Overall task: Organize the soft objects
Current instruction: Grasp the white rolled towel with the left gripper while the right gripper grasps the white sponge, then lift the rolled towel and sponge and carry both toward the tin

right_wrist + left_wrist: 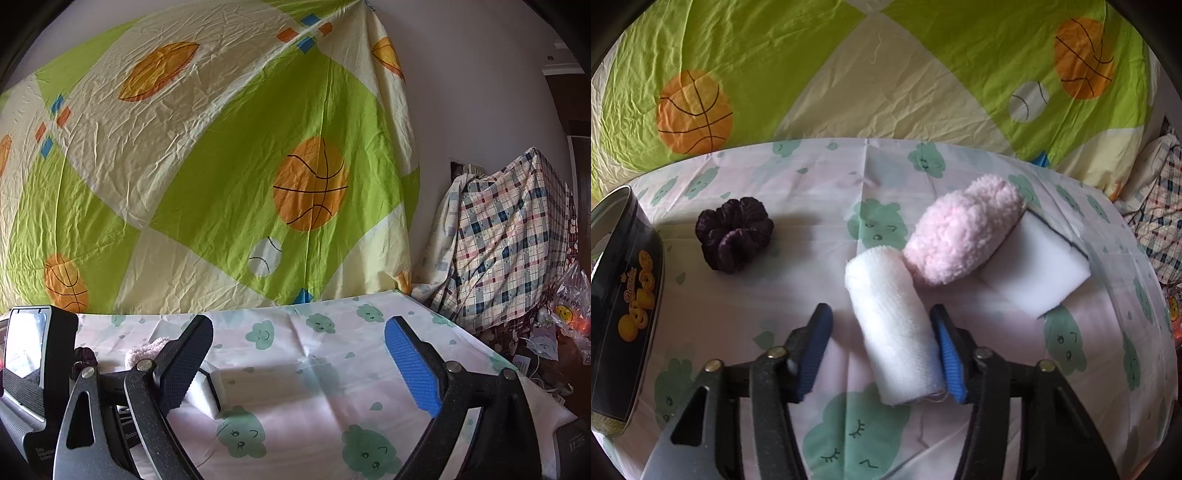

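Observation:
In the left wrist view a rolled white towel [894, 325] lies on the cloud-print tablecloth [820, 184]. My left gripper [881, 314] is open around the roll; the right pad touches it, the left pad stands apart. A fluffy pink roll [964, 232] leans on a white sponge block [1034, 269] behind it. A dark purple scrunchie [735, 232] lies to the left. My right gripper [299, 339] is open and empty above the table; the sponge [205, 393] and the pink roll [146, 352] show behind its left finger.
A dark cookie tin [624, 314] stands at the left table edge. A green and cream sheet with basketballs [886, 74] hangs behind the table. A plaid-covered pile [509, 236] and bags lie right of the table. The left gripper's body [37, 369] fills the right view's left edge.

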`<state>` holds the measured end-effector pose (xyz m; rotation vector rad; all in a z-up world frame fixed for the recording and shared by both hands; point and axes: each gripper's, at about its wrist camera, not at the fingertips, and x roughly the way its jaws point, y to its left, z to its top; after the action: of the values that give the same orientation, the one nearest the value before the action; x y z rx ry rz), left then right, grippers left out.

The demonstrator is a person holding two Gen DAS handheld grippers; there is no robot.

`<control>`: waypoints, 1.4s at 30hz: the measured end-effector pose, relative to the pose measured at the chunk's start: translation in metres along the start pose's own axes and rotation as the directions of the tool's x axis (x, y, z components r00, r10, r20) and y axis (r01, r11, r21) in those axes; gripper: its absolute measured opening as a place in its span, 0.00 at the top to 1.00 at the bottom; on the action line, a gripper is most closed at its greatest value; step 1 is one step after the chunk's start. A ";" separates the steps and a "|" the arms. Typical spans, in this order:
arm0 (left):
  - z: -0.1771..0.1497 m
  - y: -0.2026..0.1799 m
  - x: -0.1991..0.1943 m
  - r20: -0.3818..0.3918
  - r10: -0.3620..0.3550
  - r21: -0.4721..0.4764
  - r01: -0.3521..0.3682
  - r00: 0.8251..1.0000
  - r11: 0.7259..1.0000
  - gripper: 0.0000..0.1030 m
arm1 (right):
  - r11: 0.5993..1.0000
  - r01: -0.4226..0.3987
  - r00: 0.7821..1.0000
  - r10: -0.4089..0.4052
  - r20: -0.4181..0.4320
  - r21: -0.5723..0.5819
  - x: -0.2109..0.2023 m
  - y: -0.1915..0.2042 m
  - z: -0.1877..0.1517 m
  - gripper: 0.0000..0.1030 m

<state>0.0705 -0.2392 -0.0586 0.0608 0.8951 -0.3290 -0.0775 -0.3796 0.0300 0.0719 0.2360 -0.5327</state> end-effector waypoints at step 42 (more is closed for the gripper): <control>-0.017 0.066 -0.065 0.204 -0.014 0.023 0.010 0.979 1.000 0.71 | 0.942 -0.304 0.874 0.217 -0.435 -0.140 0.092 0.056 -0.029 0.66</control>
<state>0.0409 -0.1567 -0.0247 0.0407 0.6882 -0.3495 0.0224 -0.3737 -0.0196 0.0146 0.6883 -0.2117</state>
